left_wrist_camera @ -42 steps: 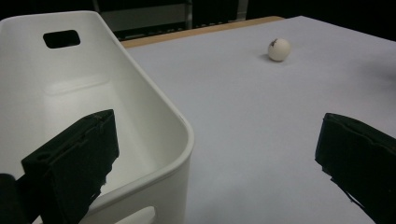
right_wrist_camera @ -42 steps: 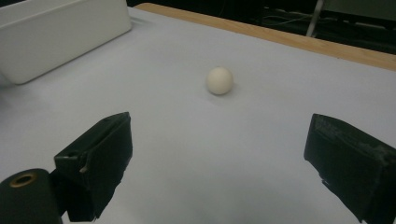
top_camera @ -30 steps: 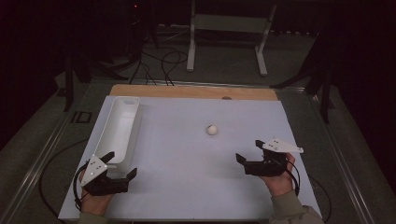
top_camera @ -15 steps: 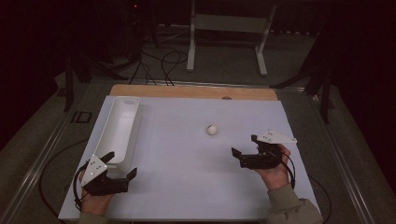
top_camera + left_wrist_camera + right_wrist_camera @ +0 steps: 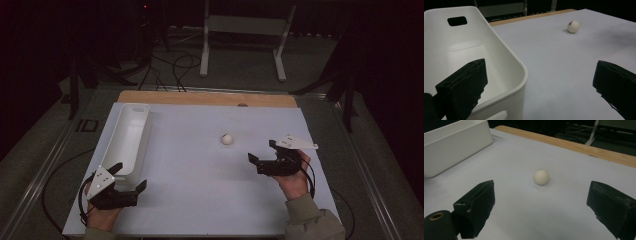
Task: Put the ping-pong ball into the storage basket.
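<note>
the flat white rectangular worktop (image 5: 200,185) carries a long white plastic bin (image 5: 127,140) along its left edge, toward the far left corner, and the bin looks empty as far as the left gripper view shows. a small cream-white ball (image 5: 227,139) lies bare on the worktop right of centre, well apart from the bin. the right gripper (image 5: 262,153), black with its fingers spread wide and empty, sits near the ball on its near-right side and faces it squarely. the left gripper (image 5: 131,177), fingers also spread and empty, rests at the bin's near end by the near left corner. judging by this, nothing is grasped yet: the pickup and the carry to the bin remain.
</note>
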A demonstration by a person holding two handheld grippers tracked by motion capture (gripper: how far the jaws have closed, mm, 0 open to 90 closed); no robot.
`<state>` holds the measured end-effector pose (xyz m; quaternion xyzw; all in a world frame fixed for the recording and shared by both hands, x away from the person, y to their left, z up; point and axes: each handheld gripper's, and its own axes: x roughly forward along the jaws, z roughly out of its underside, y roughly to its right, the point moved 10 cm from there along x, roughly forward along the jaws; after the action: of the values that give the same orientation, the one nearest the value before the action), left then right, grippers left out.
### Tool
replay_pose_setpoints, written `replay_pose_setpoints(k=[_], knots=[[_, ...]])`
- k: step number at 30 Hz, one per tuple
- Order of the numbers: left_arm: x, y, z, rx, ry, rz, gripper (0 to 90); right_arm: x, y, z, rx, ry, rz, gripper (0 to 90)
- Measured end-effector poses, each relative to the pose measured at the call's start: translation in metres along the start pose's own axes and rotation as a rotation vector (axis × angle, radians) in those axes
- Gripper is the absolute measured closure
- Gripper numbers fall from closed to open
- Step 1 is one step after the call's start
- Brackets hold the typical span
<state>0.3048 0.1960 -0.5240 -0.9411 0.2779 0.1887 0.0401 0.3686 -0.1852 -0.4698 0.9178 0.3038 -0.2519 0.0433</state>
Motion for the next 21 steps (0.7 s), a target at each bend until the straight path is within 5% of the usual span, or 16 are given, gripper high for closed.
replay_pose_setpoints(k=[21], knots=[[0.0, 0.0, 0.0, -0.003, 0.001, 0.0, 0.0, 0.012, 0.004, -0.018, 0.012, -0.003, 0.0, 7.6]])
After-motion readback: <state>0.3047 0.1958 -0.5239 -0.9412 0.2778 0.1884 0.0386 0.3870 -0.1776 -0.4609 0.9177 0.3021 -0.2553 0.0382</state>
